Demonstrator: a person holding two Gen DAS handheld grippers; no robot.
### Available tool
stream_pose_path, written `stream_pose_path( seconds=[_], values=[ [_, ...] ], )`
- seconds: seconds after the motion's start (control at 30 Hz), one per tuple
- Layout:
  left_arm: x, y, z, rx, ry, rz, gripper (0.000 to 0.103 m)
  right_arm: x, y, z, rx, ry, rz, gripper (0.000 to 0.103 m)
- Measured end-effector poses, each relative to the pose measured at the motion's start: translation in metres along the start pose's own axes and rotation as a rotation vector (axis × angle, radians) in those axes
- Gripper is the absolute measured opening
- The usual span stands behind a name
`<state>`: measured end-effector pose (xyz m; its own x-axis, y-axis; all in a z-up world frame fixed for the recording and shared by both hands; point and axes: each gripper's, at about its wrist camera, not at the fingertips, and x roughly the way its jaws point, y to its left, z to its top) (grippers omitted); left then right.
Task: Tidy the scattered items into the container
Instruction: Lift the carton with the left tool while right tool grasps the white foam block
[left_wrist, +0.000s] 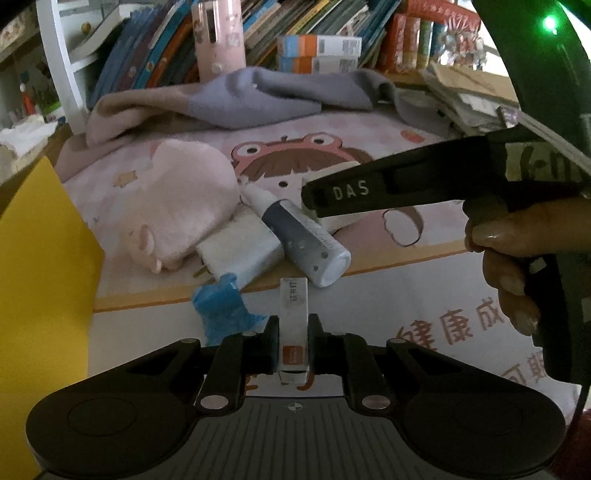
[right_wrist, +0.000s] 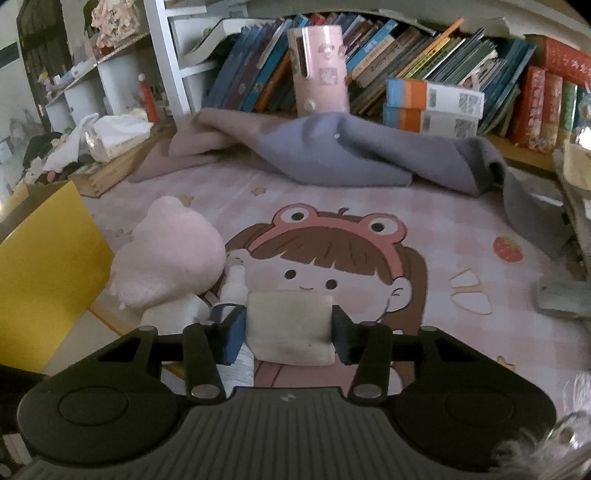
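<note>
My left gripper (left_wrist: 293, 332) is shut on a small white box with an orange label (left_wrist: 293, 317), held above the cartoon mat. My right gripper (right_wrist: 290, 328) is shut on a cream square pad (right_wrist: 290, 325); it also shows in the left wrist view (left_wrist: 332, 195) over the pile. On the mat lie a pink plush toy (left_wrist: 177, 203), a grey-and-white bottle (left_wrist: 303, 236), a white packet (left_wrist: 240, 251) and a crumpled blue wrapper (left_wrist: 221, 306). A yellow container wall (left_wrist: 40, 295) stands at the left, also in the right wrist view (right_wrist: 48, 280).
A grey and pink blanket (right_wrist: 332, 151) lies bunched at the back of the mat. Behind it stand rows of books (right_wrist: 424, 48), a pink cylinder (right_wrist: 319, 70) and stacked blue-orange boxes (right_wrist: 432, 107). White shelving (right_wrist: 162, 55) is at the left. Papers (left_wrist: 465, 96) pile at the right.
</note>
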<state>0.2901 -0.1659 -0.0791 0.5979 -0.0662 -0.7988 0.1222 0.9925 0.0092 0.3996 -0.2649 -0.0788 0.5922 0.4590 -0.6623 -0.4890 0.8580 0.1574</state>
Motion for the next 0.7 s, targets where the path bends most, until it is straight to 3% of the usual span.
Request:
stream_pose_path(
  seconds=[0.7],
  values=[
    [-0.07, 0.005, -0.003, -0.036, -0.112, -0.088, 0.013, -0.094, 0.0, -0.017, -0.012, -0.028, 0.026, 0.045]
  ],
)
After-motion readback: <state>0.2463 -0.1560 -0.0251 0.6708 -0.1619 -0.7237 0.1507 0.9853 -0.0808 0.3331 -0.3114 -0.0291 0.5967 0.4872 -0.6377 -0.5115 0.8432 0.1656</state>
